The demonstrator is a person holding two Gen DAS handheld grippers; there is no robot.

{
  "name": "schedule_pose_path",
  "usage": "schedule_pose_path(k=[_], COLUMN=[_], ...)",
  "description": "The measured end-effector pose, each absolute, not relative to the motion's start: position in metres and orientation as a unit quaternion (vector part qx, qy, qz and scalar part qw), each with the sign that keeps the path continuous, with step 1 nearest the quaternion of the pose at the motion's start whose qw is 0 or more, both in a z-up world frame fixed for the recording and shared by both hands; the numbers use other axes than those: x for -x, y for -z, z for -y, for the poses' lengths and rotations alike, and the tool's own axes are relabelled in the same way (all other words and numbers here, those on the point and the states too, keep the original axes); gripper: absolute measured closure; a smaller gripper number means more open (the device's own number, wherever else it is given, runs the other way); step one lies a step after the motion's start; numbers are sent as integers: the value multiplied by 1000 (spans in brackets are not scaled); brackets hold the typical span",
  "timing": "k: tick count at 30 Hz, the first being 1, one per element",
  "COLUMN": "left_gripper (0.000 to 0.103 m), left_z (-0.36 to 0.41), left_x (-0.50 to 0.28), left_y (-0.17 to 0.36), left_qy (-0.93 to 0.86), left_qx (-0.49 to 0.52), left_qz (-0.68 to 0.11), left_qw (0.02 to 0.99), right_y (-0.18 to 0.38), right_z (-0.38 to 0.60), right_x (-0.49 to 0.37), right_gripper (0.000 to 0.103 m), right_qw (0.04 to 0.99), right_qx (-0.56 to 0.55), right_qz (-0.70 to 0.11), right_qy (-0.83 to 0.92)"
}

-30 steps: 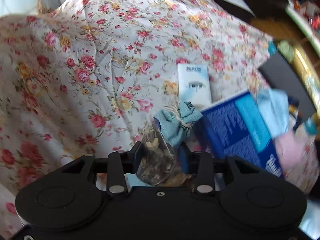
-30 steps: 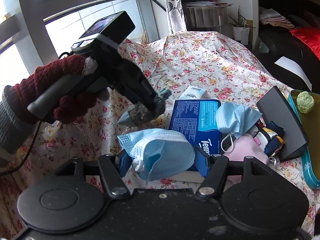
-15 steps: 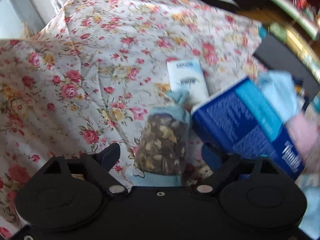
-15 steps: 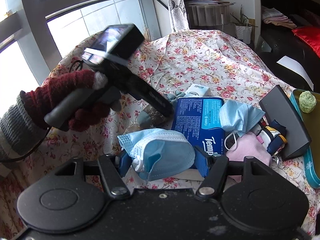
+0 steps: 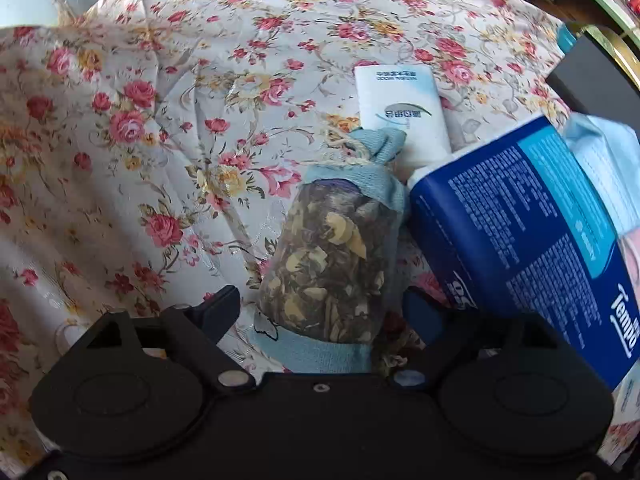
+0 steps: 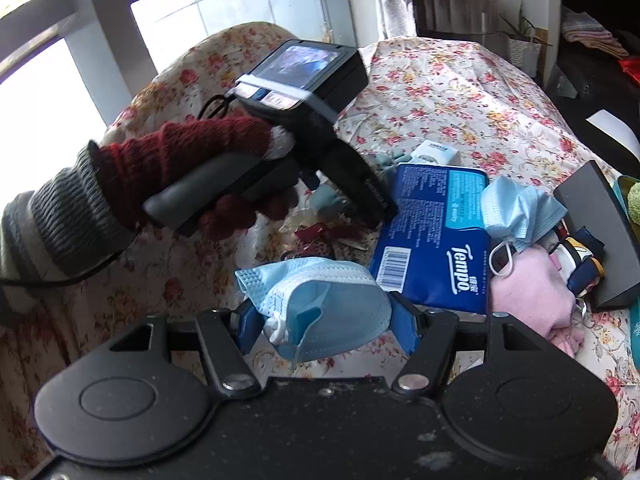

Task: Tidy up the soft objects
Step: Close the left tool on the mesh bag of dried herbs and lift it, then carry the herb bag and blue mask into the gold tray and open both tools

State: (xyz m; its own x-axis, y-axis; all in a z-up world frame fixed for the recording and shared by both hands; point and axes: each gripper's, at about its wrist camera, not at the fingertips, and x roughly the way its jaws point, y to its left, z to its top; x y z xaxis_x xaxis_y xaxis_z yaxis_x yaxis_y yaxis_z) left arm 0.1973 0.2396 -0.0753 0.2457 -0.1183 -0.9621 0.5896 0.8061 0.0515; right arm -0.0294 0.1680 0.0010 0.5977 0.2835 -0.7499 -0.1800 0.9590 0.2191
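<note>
A: Left gripper (image 5: 320, 304)?
B: Jaws spread wide. The herb sachet (image 5: 336, 264) lies between them on the floral cloth (image 5: 160, 120), touching neither finger as far as I can see. Its tied blue top points away from the camera, onto the white packet (image 5: 400, 112).
A: What's beside it?
B: Blue Tempo tissue pack (image 5: 520, 232) right against the sachet's right side, a pale blue mask (image 5: 604, 160) on the pack's far end.
A: Right gripper (image 6: 324, 326)?
B: Jaws clamped on a crumpled blue face mask (image 6: 320, 304), held above the cloth.
A: Anything else in the right wrist view?
B: Gloved left hand (image 6: 180, 176) gripping the left tool's handle, nose down by the tissue pack. Pink fabric (image 6: 532, 292) and a dark case (image 6: 600, 232) to the right. Desk under the cloth not visible.
</note>
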Motion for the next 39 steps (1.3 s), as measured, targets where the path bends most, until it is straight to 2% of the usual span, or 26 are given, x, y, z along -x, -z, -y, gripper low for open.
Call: schedule_pose_path(k=[1,3,6,13,26,39], left_gripper=[28,48,56,56,56,56], left_z=[-240,-241,-242,-252,-261,-230], left_x=[-198,-199,-198,-195,-136,-75], left_y=[75,74,68,54,11,-16], left_qy=[230,224,224,208,139,144], left_qx=[-202,-197,-189,-168,-182,-203], left_qz=[-569,-567,-554,-525,-579,-611], left_qw=[763,767,779,808,782,752], right_y=[0,1,0,-5,5,12], right_z=[-168,-169,-167,-151,-86,-37], right_x=[30,32,34,45,70,93], right_gripper=[38,38,38,38,38,38], right_qw=[892,891,892,893,867,858], right_qx=[-59,-58,-59,-68,-130,-160], right_qz=[-429,-429,-428,-424,-463,-477], right_qy=[-132,-135,-132,-133,-129,-107])
